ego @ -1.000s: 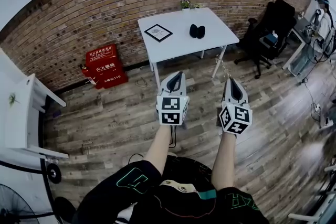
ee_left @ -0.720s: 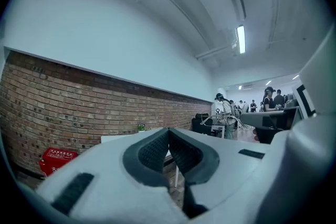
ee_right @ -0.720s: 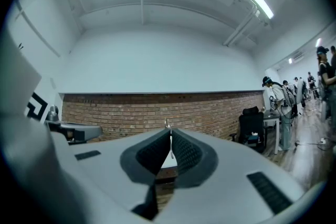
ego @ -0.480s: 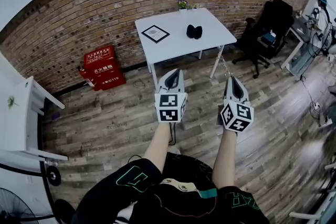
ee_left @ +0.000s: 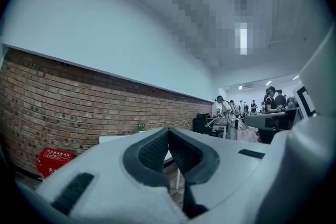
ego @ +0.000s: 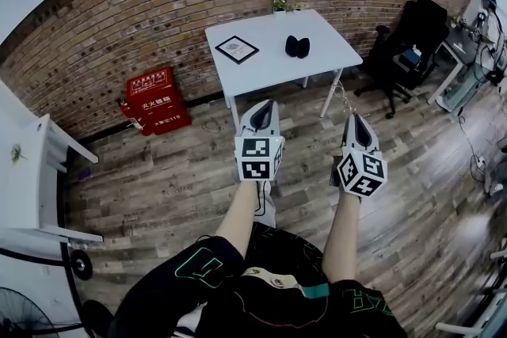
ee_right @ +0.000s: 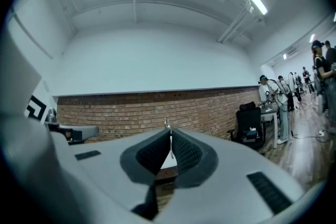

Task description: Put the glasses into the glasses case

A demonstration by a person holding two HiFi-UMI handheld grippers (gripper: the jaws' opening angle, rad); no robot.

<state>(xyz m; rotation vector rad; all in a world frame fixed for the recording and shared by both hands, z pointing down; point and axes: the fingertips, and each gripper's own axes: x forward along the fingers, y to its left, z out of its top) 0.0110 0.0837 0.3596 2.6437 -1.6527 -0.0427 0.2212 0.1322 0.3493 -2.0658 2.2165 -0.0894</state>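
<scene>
The black glasses case (ego: pixel 297 46) lies on a white table (ego: pixel 269 67) by the brick wall, well ahead of both grippers. My right gripper (ego: pixel 356 116) points level towards the table and is shut on the thin wire-framed glasses (ego: pixel 339 97), which stick out past its tip. In the right gripper view a thin strip of the glasses (ee_right: pixel 170 147) shows between the closed pads of the right gripper (ee_right: pixel 169 134). My left gripper (ego: pixel 269 103) is held beside it, shut and with nothing in it. Its pads meet at the tip of the left gripper (ee_left: pixel 168 132).
A black-framed picture (ego: pixel 238 48) and a small plant (ego: pixel 281 5) share the table. A red box (ego: pixel 154 100) sits on the wooden floor to the table's left and a black office chair (ego: pixel 412 39) to its right. A white shelf (ego: pixel 40 170) stands at far left. People (ee_left: pixel 273 99) stand at desks beyond.
Both grippers have shifted slightly forward over the floor, side by side. The right one still holds the glasses and neither gripper's jaws have changed.
</scene>
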